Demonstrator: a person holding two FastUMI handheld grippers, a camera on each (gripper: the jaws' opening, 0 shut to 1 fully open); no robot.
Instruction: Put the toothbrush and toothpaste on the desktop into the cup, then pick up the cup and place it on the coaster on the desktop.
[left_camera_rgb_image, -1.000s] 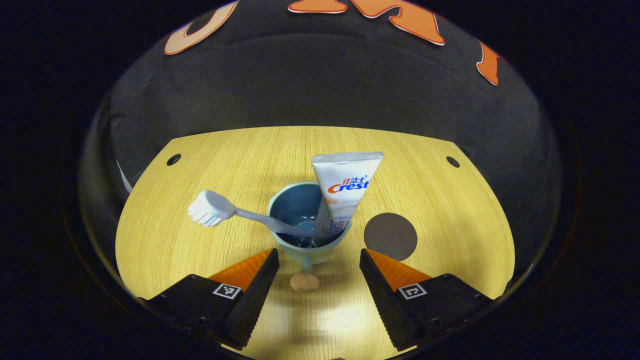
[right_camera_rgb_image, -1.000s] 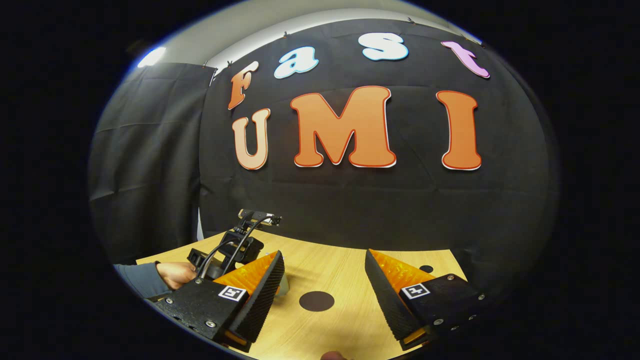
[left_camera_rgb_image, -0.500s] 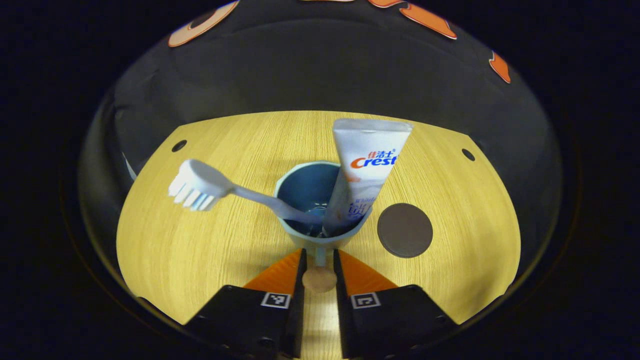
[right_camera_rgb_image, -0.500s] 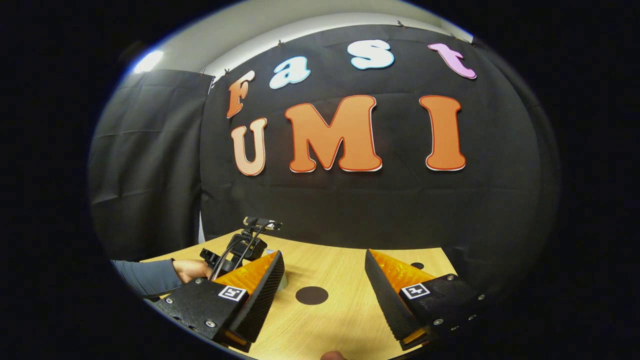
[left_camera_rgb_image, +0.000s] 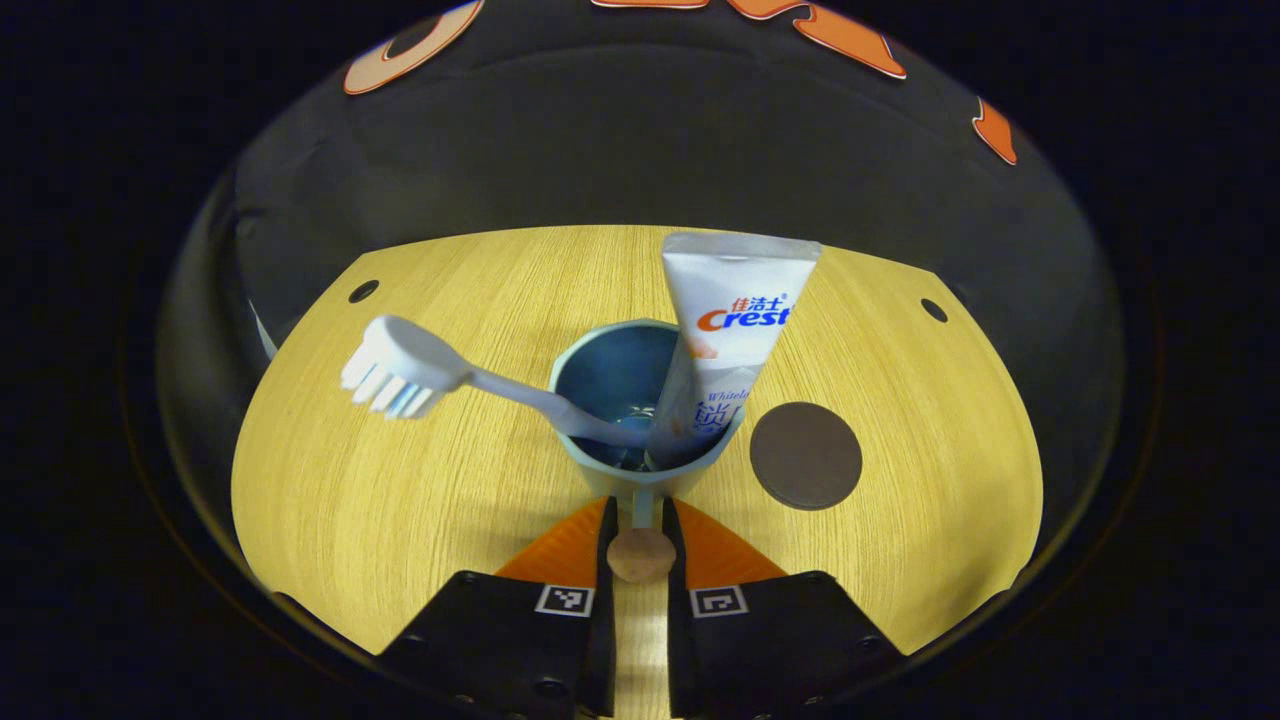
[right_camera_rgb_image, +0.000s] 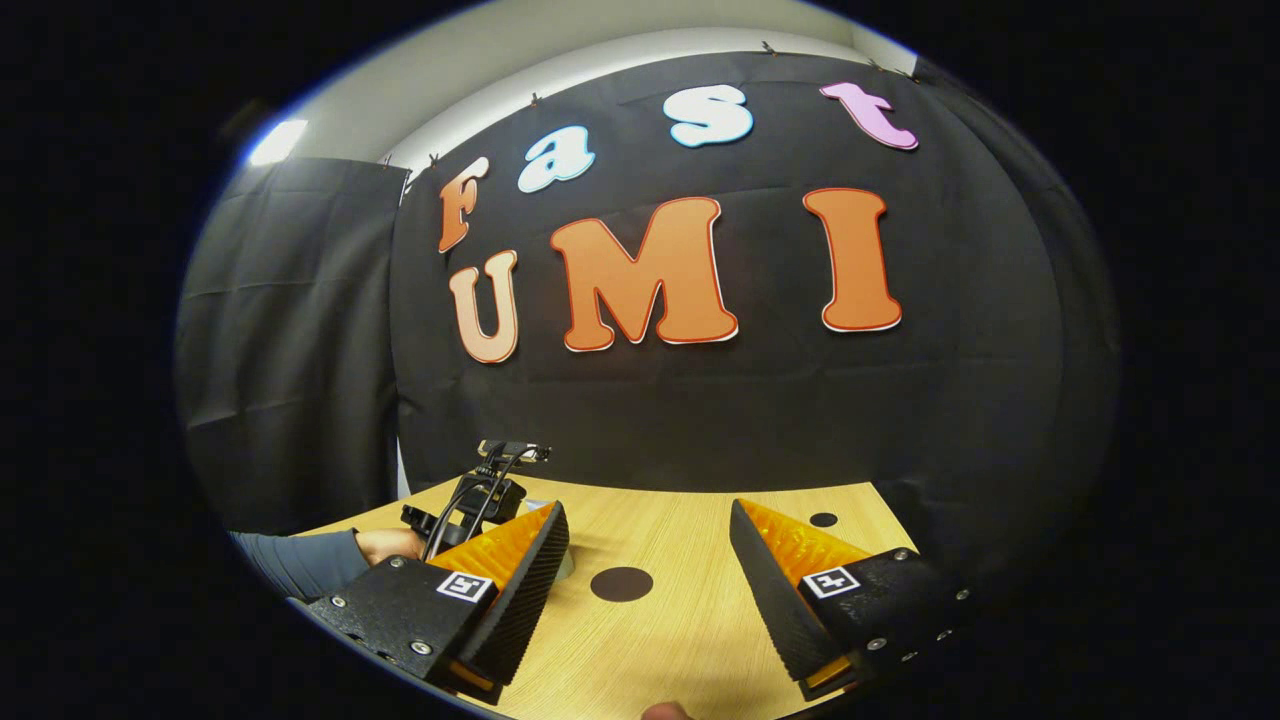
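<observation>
Left gripper (left_camera_rgb_image: 640, 540) stays clamped on cup (left_camera_rgb_image: 645, 420) handle, desktop (left_camera_rgb_image: 400, 500).

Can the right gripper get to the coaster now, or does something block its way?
Probably yes. The right gripper is open and the coaster lies on bare desktop just ahead between its jaws. The left gripper and the hand holding it stay off to one side.

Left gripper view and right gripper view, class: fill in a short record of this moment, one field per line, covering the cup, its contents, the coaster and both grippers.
cup: on the table, beside the coaster, not on it
toothbrush: in cup, bristle end leaning out
toothpaste: in cup, standing
coaster: bare
left gripper: shut on cup handle
right gripper: open, holding nothing
</observation>
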